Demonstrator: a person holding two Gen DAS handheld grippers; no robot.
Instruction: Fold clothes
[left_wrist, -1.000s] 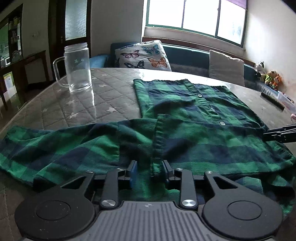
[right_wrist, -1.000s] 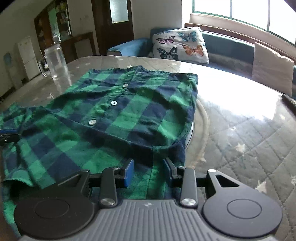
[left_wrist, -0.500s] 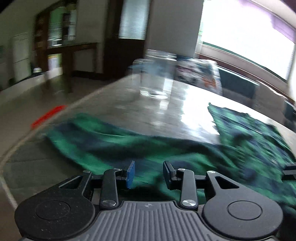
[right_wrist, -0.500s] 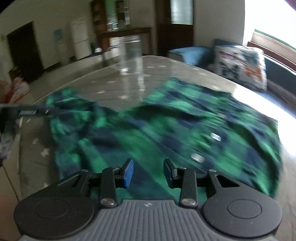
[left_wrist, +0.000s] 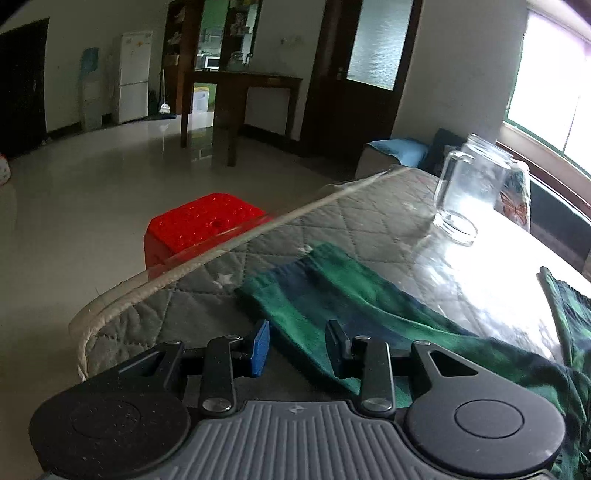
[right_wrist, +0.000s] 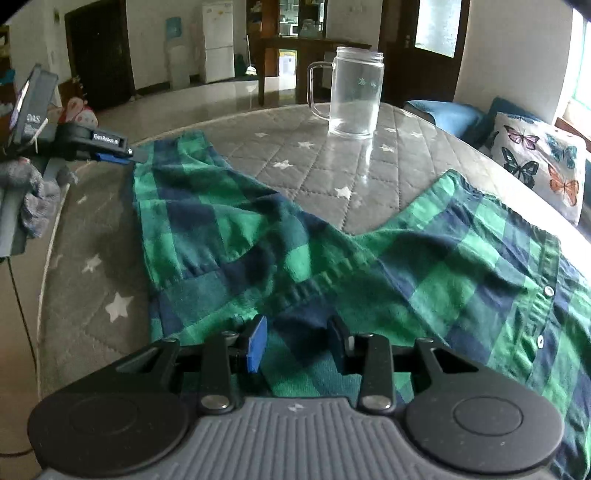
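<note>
Two sets of jaws gape empty: my left gripper at the sleeve cuff, right gripper over the green-and-navy plaid flannel shirt spread on the quilted grey table; swinging the sleeve might topple the clear glass mug.

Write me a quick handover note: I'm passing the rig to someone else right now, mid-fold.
Left claw: open, empty, low at the cuff end of the shirt's sleeve, near the table edge.
Right claw: open, empty, over the shirt where the sleeve joins the body.
Shirt lies button side up on the quilted table; the sleeve stretches out flat toward the left claw.
Glass mug stands upright beyond the sleeve, clear of the cloth.
Done: shirt spread out. No fold visible yet.
Left: grip the sleeve, fold it over the body, then the remaining folds.
</note>
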